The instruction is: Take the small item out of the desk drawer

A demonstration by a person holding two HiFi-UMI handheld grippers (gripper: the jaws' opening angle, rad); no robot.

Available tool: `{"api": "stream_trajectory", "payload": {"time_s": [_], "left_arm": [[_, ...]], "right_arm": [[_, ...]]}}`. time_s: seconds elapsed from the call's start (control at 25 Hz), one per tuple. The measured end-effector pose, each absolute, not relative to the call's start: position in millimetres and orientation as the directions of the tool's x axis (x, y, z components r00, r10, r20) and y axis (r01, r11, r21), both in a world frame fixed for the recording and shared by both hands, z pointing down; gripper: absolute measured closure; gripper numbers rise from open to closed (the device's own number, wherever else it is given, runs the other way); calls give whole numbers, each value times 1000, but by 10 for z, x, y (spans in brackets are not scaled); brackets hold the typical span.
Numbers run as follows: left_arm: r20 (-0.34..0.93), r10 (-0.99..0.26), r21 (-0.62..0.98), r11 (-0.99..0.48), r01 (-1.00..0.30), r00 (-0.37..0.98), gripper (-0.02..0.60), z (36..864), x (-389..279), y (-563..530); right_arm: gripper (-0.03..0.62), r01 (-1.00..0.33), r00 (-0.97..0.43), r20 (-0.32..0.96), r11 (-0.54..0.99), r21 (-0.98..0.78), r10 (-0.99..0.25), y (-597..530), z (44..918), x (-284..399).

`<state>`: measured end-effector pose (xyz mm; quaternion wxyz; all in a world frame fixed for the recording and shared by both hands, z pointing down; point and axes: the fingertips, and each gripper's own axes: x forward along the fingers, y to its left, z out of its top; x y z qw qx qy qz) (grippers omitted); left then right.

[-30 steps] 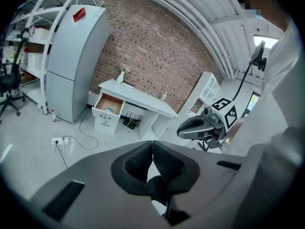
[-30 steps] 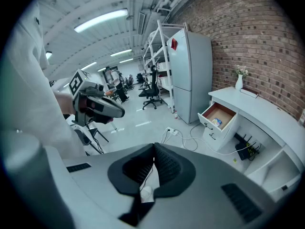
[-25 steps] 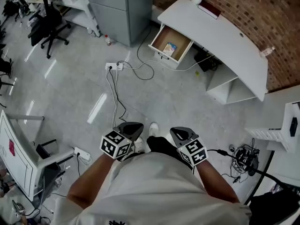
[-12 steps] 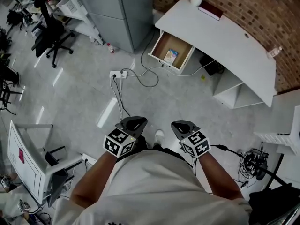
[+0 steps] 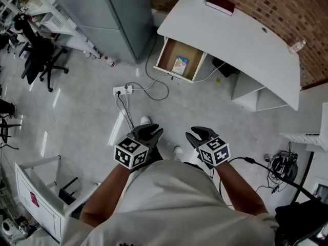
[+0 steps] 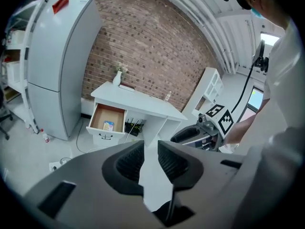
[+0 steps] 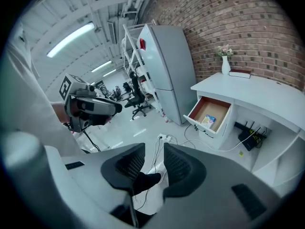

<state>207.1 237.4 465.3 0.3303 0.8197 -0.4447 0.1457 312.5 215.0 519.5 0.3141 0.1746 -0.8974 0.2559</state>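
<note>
Zero steps of the actual retrieval are done, as far as I can judge. I'm standing on the floor well apart from the drawer (image 5: 163,60), which is hanging open under the white surface (image 5: 246,40). The small item (image 5: 179,64) is lying flat on the drawer bottom, untouched; it's looking like a little packet with blue and yellow print.

I'm holding the left gripper (image 5: 148,131) and right gripper (image 5: 200,132) close to my body, side by side, both pointing toward the desk. Left jaws are sitting a narrow gap apart with nothing between them. Right jaws are opening, also empty; only my shoe and the floor are showing through the gap.

Remaining, I'm reckoning: walking up, reaching into the drawer, closing on the packet, lifting it out.

Writing: I'm reading none. The packet print is too small, the red tag (image 6: 60,4) on the grey cabinet (image 5: 118,14) is illegible, and the gripper cubes are carrying only square markers.
</note>
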Motion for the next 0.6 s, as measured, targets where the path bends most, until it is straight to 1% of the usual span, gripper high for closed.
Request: {"api": "stream_trajectory", "payload": {"time_s": [0.16, 0.32, 0.48, 0.6], "left_arm": [[508, -585, 443, -453, -774, 633, 476, 4604, 1579, 1817], [510, -549, 420, -512, -749, 662, 476, 4551, 956, 1286], [521, -519, 398, -555, -731, 678, 474, 4624, 391, 949], [533, -488, 404, -572, -714, 691, 460, 4709, 63, 743]], "right_arm": [[450, -558, -708, 668, 762, -329, -231, 1603, 5202, 2598], [447, -647, -661, 686, 694, -316, -305, 980, 5333, 2093], [414, -749, -594, 720, 574, -332, -359, 483, 5712, 1807], [401, -795, -551, 735, 518, -317, -395, 135, 5904, 1586]]}}
